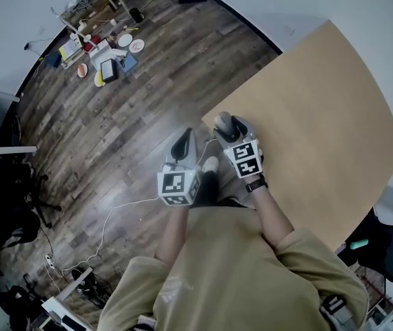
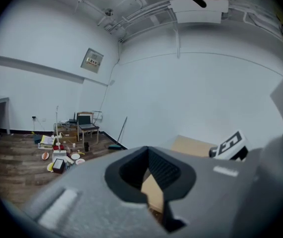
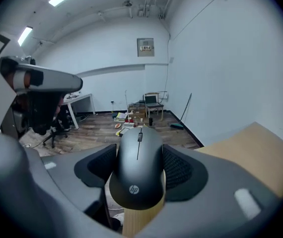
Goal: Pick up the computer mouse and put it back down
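Note:
A black computer mouse [image 3: 137, 172] with a scroll wheel sits between the pads of my right gripper [image 3: 139, 163], which is shut on it. The mouse is held in the air over the near corner of the tan table [image 3: 260, 152]. From the head view the right gripper [image 1: 227, 127] hangs over the table's left corner [image 1: 238, 109], and the mouse [image 1: 221, 121] shows at its tip. My left gripper [image 1: 183, 145] is beside it over the wood floor, its jaws together with nothing in them. The left gripper [image 2: 149, 168] points toward the table [image 2: 191, 145].
The tan table [image 1: 320, 116] is bare. Behind it are white walls. Clutter of plates, boxes and a chair with a laptop [image 1: 107, 54] lies on the wood floor at the far wall. A black office chair [image 1: 10, 198] stands at the left, and a cable [image 1: 107, 219] runs across the floor.

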